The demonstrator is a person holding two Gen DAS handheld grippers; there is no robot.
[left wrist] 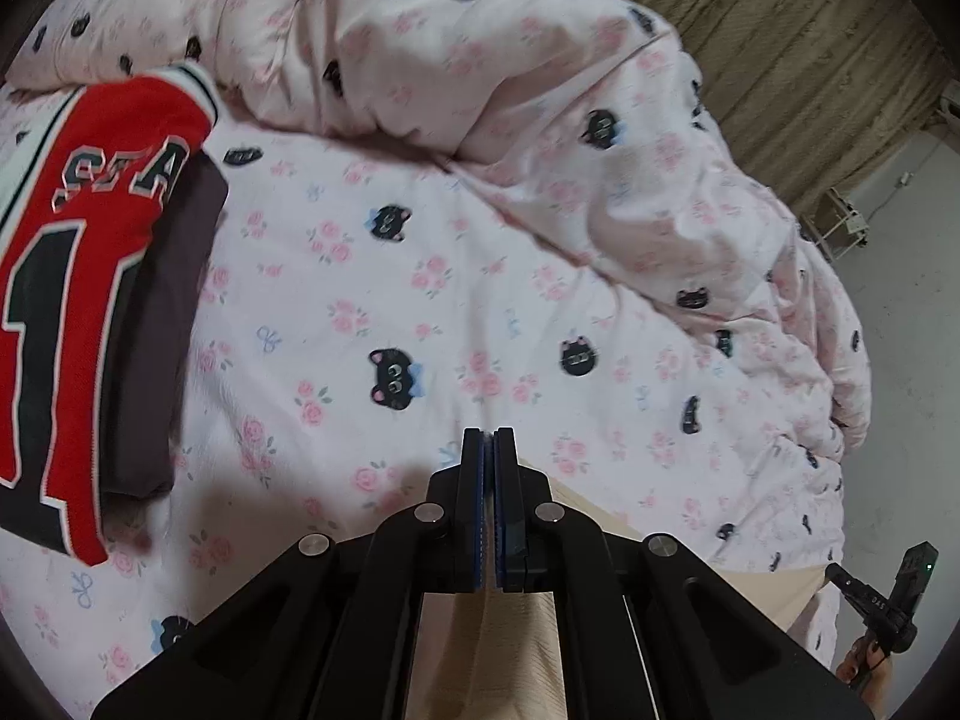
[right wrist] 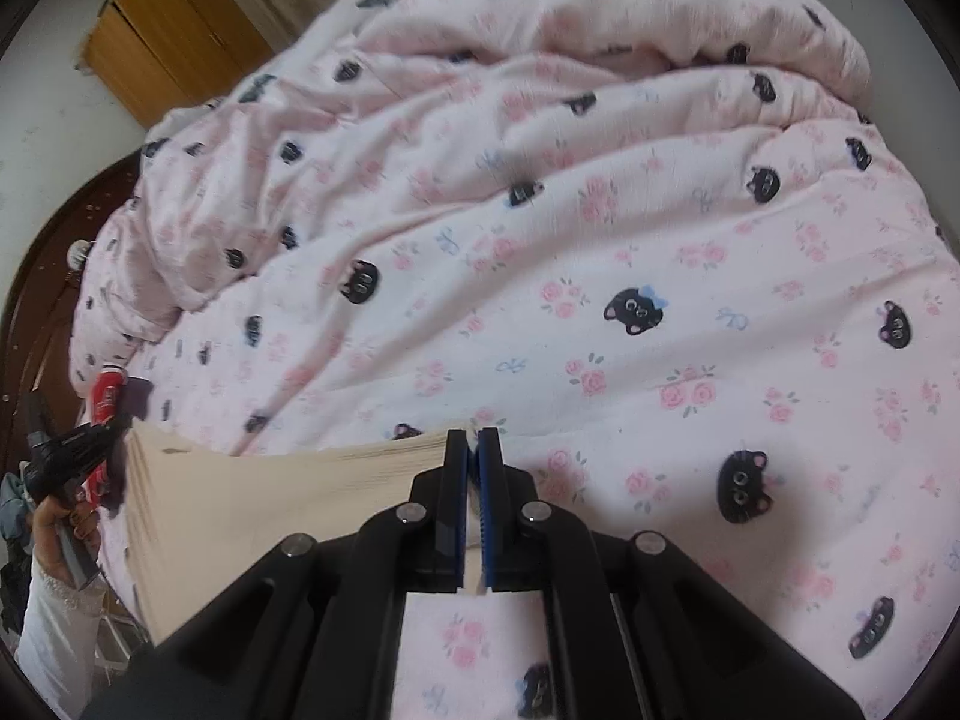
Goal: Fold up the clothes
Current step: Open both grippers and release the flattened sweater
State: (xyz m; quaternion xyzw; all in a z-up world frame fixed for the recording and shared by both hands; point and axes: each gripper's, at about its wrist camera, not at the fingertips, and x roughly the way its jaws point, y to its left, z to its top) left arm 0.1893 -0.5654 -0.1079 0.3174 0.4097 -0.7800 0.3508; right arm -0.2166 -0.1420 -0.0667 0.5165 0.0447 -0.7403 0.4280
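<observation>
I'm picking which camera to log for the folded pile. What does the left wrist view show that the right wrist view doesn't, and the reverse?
Only the left wrist view shows the red jersey lying on a dark garment at the left of the bed, in full.

Only the right wrist view shows a wooden cabinet against the wall.

Both show the pink cat-print bedding, the bunched duvet, and a beige garment that the left gripper and the right gripper are each shut on.
</observation>
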